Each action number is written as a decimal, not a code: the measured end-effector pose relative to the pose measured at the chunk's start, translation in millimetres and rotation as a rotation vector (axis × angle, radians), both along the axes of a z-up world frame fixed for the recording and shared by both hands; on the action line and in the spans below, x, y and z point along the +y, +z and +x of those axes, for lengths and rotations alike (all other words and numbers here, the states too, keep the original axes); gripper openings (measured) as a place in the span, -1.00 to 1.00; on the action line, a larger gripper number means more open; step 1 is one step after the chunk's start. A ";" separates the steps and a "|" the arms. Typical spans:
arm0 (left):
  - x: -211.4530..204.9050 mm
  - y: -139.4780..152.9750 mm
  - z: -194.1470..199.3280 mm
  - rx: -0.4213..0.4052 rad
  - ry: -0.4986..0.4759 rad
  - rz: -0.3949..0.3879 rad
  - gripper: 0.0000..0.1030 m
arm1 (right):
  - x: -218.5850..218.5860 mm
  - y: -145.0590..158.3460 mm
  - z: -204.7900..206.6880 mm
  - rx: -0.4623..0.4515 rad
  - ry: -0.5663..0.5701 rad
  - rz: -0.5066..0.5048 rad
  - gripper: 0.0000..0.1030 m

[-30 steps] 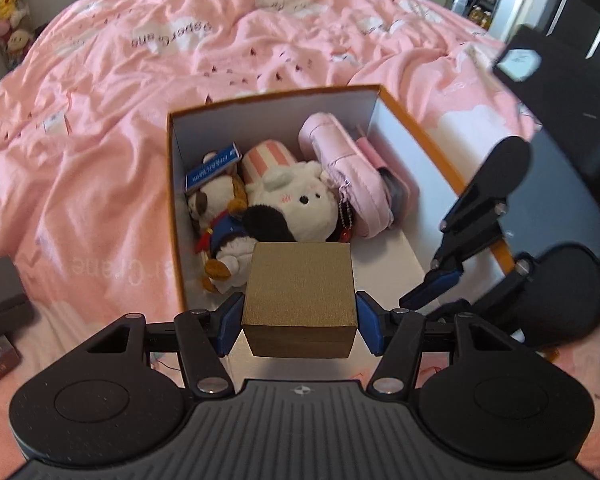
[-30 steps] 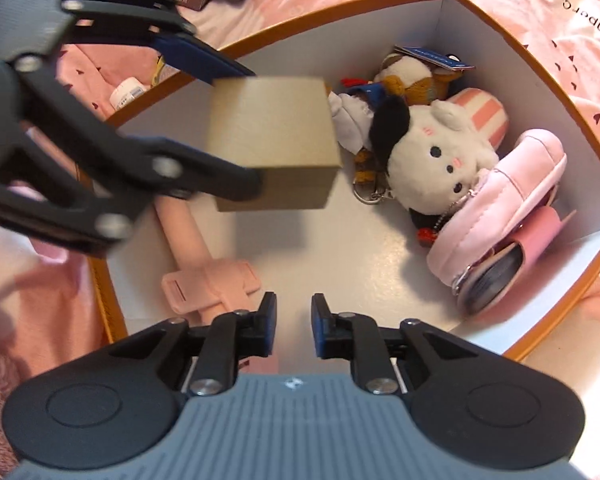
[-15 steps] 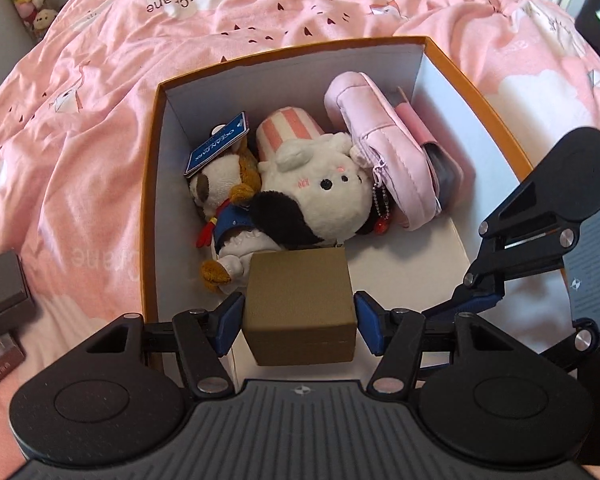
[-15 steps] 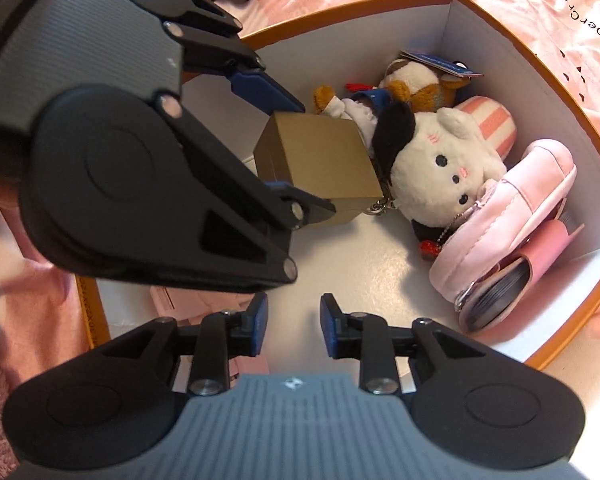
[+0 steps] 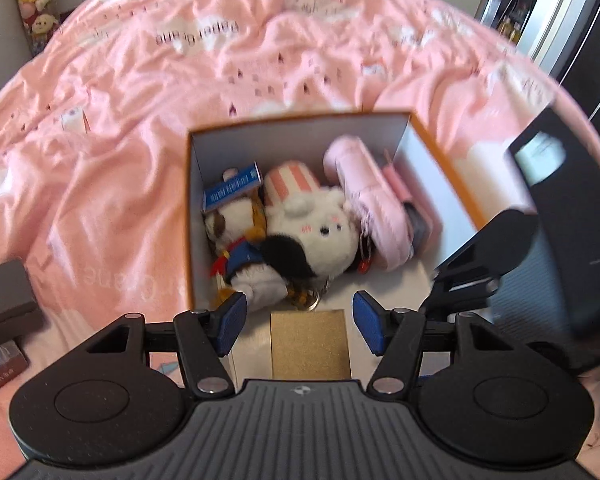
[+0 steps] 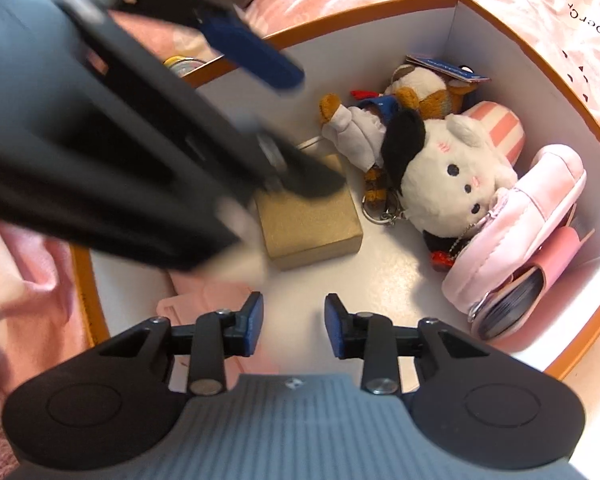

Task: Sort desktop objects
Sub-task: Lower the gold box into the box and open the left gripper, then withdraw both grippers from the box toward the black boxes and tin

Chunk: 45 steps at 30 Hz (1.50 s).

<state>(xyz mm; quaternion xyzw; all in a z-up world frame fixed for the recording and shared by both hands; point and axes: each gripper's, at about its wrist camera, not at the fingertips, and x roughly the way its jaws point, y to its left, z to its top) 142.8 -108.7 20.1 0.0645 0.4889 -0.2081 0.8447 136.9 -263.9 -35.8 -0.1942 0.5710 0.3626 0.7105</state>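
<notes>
Pink duvet covers the bed, printed with small motifs and the words "Paper Crane" (mirrored or upside down in both views, legible at the right wrist view's top edge). On it sits a white box with an orange rim.

Box contents: gold box flat on the floor near the front wall; white plush with a black patch; behind it a brown-and-white plush carrying a blue tag (print too small to read); pink-striped item; pink pouch at the right wall; flat pink piece on the floor at the near left.

Left gripper: blue pads spread wide, nothing between them. Gold box lies below and between them, clear of both pads. In the right wrist view this gripper is a blurred dark mass over the gold box's left part.

Right gripper: fingers at a moderate gap, empty, hovering above the box floor just in front of the gold box.

Outside the box: dark grey cases to the left on the duvet; a black device at right (lit patch, no readable text).
</notes>
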 end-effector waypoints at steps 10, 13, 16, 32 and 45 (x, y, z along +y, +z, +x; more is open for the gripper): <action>56.9 32.7 -4.0 -0.090 0.116 -0.098 0.34 | 12.9 -1.0 17.3 0.000 -0.040 0.022 -0.30; 69.9 28.1 -2.7 -0.074 0.144 -0.092 0.34 | 19.5 -4.5 22.7 -0.003 -0.058 0.015 -0.30; 81.3 23.0 -7.7 -0.057 0.149 -0.098 0.28 | 23.9 -5.5 26.3 -0.019 -0.074 0.018 -0.36; 110.4 -0.2 -9.0 0.016 0.194 -0.150 0.25 | 55.1 0.2 33.5 -0.001 -0.370 0.092 -0.40; 109.4 -4.2 -12.1 0.031 0.178 -0.168 0.23 | 45.9 -3.9 24.6 0.017 -0.490 0.136 -0.37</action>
